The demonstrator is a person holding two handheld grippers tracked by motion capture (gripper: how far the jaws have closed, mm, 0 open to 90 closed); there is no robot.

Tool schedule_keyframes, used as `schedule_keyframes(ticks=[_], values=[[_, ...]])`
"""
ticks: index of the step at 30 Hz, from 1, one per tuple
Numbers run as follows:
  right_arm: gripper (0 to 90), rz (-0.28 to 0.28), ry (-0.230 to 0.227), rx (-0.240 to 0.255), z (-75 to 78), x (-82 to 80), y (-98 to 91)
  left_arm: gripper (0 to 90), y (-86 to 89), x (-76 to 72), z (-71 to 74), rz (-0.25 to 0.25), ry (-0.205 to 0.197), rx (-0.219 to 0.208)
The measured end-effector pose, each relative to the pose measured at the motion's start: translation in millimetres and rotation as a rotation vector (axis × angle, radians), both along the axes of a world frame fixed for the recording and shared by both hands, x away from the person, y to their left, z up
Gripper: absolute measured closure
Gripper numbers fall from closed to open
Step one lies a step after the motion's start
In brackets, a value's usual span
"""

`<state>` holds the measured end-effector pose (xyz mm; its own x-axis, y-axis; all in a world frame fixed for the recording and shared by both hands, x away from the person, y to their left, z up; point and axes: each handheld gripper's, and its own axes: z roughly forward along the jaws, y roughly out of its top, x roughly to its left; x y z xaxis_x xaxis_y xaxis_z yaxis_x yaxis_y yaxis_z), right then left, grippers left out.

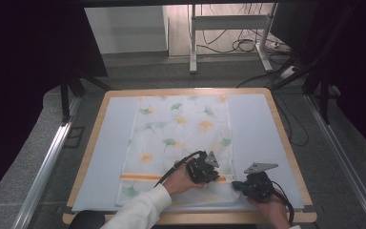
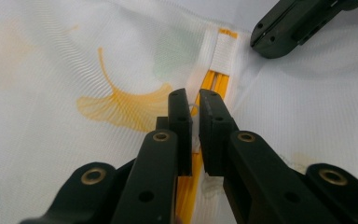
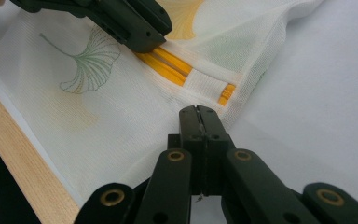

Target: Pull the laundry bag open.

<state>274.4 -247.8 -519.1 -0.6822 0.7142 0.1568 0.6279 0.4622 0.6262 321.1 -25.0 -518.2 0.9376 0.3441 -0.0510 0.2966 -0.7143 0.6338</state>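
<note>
Both pairs of jaws are clenched on the near end of a white mesh laundry bag (image 1: 181,143) printed with ginkgo leaves. The left gripper (image 2: 195,109) pinches something small and pale on the orange zipper (image 2: 209,84), probably the pull, while the right gripper (image 3: 198,116) nips the fabric edge just beside the zipper's end, likely to anchor it. The bag lies flat on the table (image 1: 257,129), lengthwise away from the person.
</note>
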Motion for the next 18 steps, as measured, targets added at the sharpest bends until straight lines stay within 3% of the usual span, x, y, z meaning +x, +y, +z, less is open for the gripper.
schedule_keyframes(ticks=[8,9,15,18], values=[[89.3,-0.001,-0.001,0.0,0.0,-0.1,-0.1,84.9,12.1,-0.6,-0.4,0.018,0.005,0.0],[89.3,-0.001,0.0,0.0,0.0,0.0,-0.2,85.0,14.7,-0.2,-0.3,0.027,-0.009,0.002],[89.3,-0.001,-0.001,0.0,0.0,0.1,-0.3,84.9,21.4,1.6,-1.6,0.043,0.029,-0.018],[89.3,0.001,0.0,-0.001,0.1,0.3,-0.5,85.0,19.7,0.5,-1.6,0.04,0.019,-0.01]])
